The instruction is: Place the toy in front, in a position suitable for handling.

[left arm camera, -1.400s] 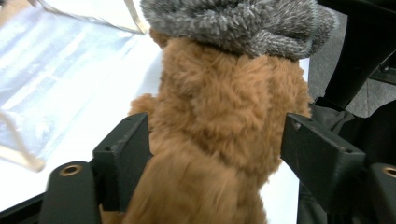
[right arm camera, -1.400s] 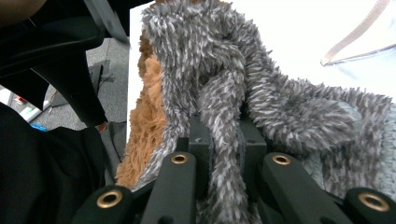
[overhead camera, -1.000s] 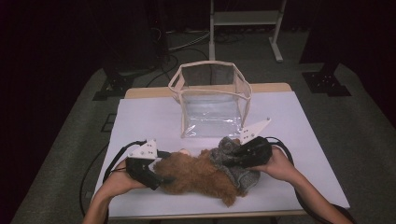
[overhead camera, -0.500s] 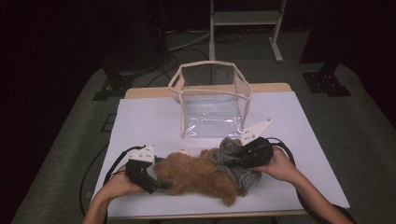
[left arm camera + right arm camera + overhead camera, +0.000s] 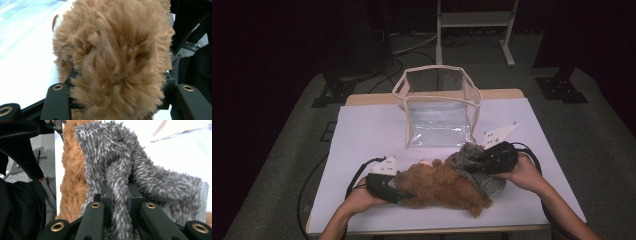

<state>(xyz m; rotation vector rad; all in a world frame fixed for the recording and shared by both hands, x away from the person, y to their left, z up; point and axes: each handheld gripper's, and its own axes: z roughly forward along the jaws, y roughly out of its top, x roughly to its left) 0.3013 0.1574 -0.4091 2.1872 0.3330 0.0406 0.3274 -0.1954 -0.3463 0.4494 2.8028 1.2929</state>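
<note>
Left claw: we see it low on the tabletop at the left end of the brown plush toy; its jaws have just been closing, and in the left gripper view the brown fur bulges between them — both jaws press into it, so we read it as pinching the toy.

Right claw: pressed together on a fold of the grey furry cloth; in the right gripper view a strand of grey fur is squeezed between the two jaws.

Brown plush toy: lying across the near part of the tabletop, between the two hands, its right end touching the grey cloth.

Grey furry cloth: at the toy's right end, partly on top of it — under the right claw.

Clear bag: upright with a cream rim, open at the top, just behind the toy in the middle of the tabletop.
</note>
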